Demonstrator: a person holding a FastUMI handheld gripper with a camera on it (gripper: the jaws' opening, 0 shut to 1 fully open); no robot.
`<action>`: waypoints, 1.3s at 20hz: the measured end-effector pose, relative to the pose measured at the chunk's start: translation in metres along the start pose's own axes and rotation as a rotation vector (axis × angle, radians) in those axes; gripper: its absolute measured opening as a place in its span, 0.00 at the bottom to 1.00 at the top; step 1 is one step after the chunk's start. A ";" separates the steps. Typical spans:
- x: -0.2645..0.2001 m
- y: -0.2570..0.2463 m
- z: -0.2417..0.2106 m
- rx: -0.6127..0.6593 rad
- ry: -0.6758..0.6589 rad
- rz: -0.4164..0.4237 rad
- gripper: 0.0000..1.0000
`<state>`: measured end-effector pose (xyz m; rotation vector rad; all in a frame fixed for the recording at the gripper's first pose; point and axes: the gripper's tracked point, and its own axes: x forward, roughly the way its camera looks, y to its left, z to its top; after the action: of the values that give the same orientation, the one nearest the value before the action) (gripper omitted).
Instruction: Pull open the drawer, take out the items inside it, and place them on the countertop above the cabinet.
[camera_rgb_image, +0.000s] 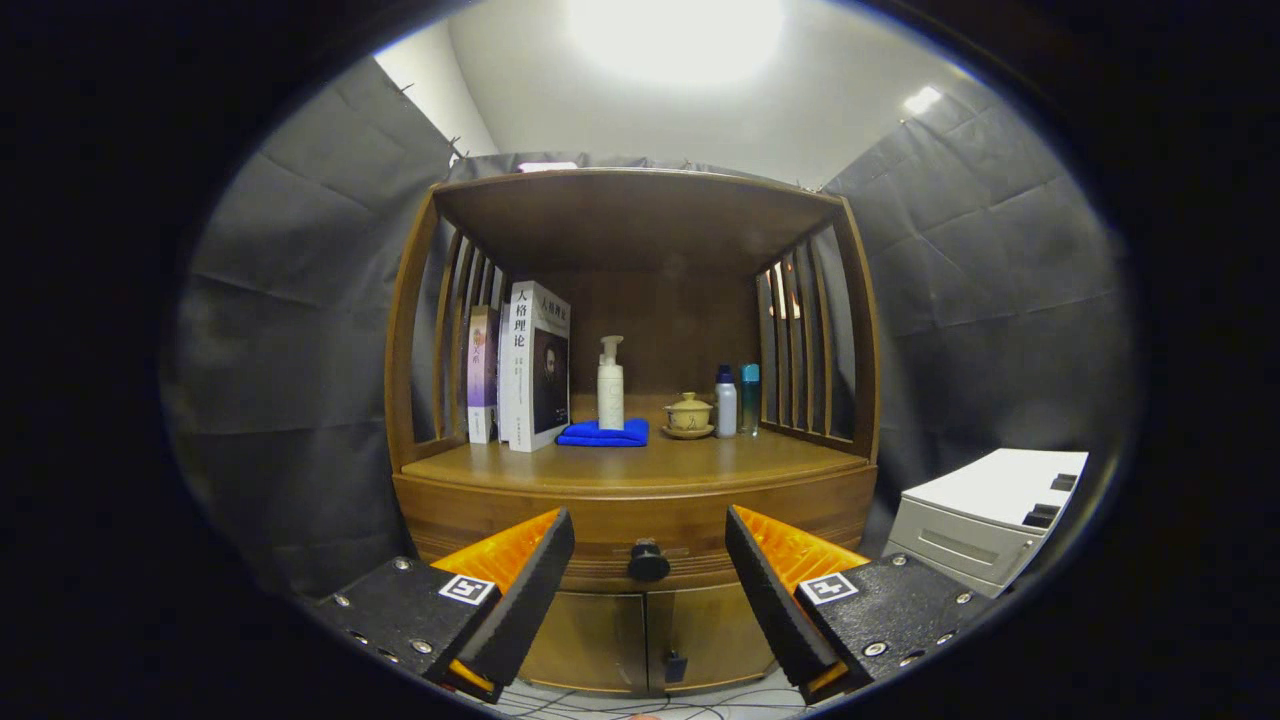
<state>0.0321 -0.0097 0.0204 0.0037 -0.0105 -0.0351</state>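
Wooden drawer (640, 515) shut; knob (648, 563) between open tongs (650, 545).

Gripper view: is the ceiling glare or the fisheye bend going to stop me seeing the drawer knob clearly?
In the gripper view the ceiling light is blown out, but the glare stays up there; the drawer knob sits in dim, even shade, dark yet sharp, between the open tool fingers. The fisheye bows the countertop edge and cabinet posts outward; the centre is least bent.
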 end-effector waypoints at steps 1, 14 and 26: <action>0.008 -0.002 -0.002 0.002 0.008 -0.004 0.95; 0.087 -0.031 -0.069 0.049 0.163 -0.048 0.95; 0.110 0.009 -0.122 -0.055 0.285 0.120 0.63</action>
<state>0.1441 -0.0042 -0.1007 -0.0466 0.2748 0.0850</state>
